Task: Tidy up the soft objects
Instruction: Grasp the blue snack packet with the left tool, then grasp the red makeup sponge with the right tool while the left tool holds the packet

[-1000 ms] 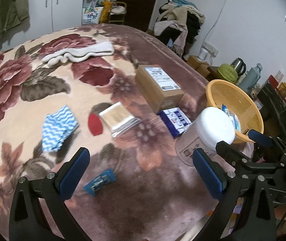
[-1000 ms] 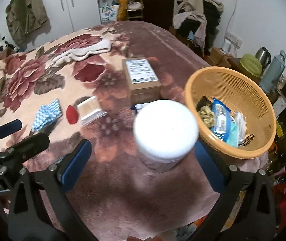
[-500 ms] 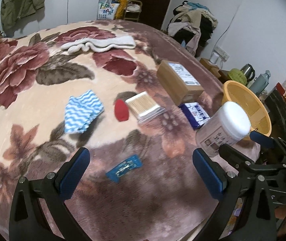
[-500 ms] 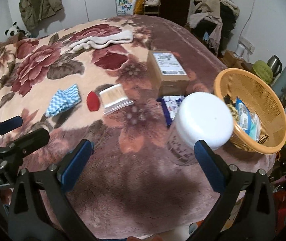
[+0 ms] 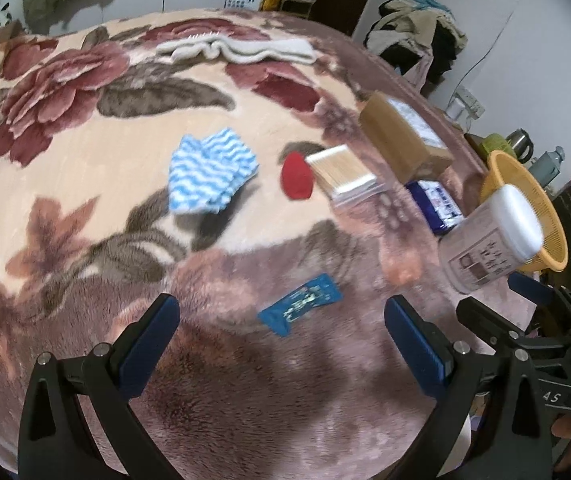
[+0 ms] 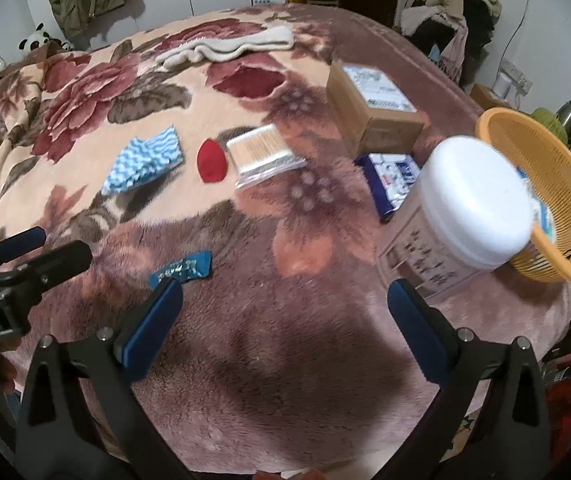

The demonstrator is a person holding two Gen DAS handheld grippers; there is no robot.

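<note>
Hovered over the bed (image 5: pixel 85 168), both tongs spread wide: left tongs (image 5: pixel 281 320), right tongs (image 6: pixel 285 300), each empty. Nearest: blue packet (image 5: pixel 300 304), white-lidded jar (image 6: pixel 465 220) against orange basket (image 6: pixel 565 184).

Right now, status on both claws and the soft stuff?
Left claw open, empty. Right claw open, empty. Striped cloth and red sponge loose on blanket; basket far right. White-lidded jar stands before basket.

Both wrist views look down across the bed (image 5: pixel 85 184) from its near edge (left camera further left), sharing the orange basket (image 6: pixel 565 168).
</note>
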